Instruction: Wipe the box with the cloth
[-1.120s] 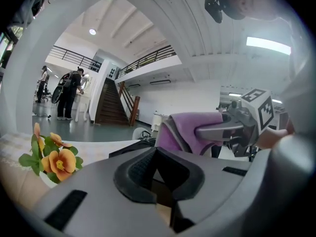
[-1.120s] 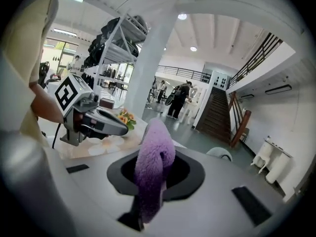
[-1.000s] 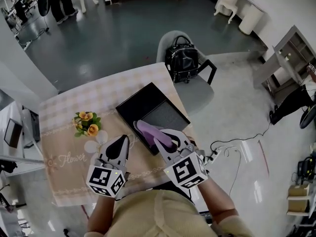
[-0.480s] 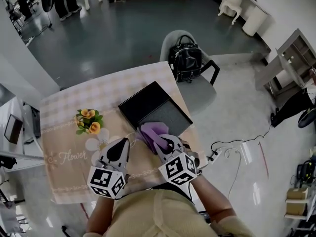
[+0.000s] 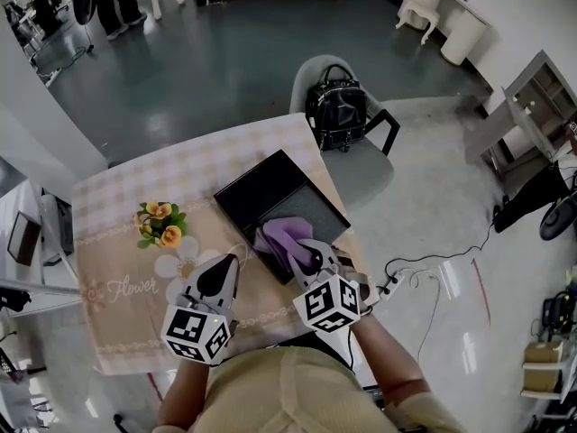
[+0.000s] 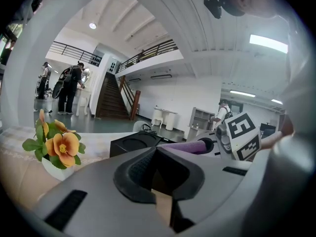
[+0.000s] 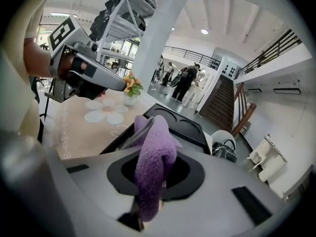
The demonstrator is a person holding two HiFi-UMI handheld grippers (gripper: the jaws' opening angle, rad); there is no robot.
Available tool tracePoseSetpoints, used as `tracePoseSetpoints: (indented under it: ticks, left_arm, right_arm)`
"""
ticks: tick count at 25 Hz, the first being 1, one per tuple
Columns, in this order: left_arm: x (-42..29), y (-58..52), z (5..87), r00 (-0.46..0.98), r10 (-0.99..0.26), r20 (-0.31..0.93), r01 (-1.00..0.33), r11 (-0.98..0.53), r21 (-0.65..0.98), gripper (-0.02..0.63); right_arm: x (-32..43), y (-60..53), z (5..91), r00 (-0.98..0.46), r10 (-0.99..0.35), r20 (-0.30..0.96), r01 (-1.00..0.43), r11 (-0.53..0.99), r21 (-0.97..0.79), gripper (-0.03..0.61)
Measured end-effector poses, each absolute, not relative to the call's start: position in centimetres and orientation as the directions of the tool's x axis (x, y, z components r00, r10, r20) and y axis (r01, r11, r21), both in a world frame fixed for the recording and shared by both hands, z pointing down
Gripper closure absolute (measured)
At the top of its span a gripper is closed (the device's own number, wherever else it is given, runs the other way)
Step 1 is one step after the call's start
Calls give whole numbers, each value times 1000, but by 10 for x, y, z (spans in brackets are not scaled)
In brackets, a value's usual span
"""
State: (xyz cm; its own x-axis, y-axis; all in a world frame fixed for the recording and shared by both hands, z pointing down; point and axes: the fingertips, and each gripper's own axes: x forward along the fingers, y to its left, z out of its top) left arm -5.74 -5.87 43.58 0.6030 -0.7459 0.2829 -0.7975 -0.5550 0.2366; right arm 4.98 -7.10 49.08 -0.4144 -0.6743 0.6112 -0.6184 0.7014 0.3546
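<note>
Right gripper (image 5: 306,258) has edged further over the box since half a second ago, and the purple cloth (image 5: 287,234) now lies more inside it. Jaws are clamped on the cloth, which drapes over the near wall of the black box (image 5: 261,188). Box sits at the table's (image 5: 108,242) right edge. Left gripper (image 5: 216,276) has its jaws together, nothing between them, near the table's near edge, just left of the box. Flowers (image 5: 160,225) stand further left.
</note>
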Motion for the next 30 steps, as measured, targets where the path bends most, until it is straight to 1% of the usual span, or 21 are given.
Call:
tracePoseSetpoints:
  ticks: [13,30]
  left_arm:
    - [-49,-59,439,616,-734,285,-787,-569,238,600]
    - [-23,-56,440,668,-684,292,-744,-621,246,600]
  right_arm:
    - [81,-86,493,-353,-716,602,-668,644,373,508]
    - [123,-83,493,-275,-746,606,-738,568,365,506]
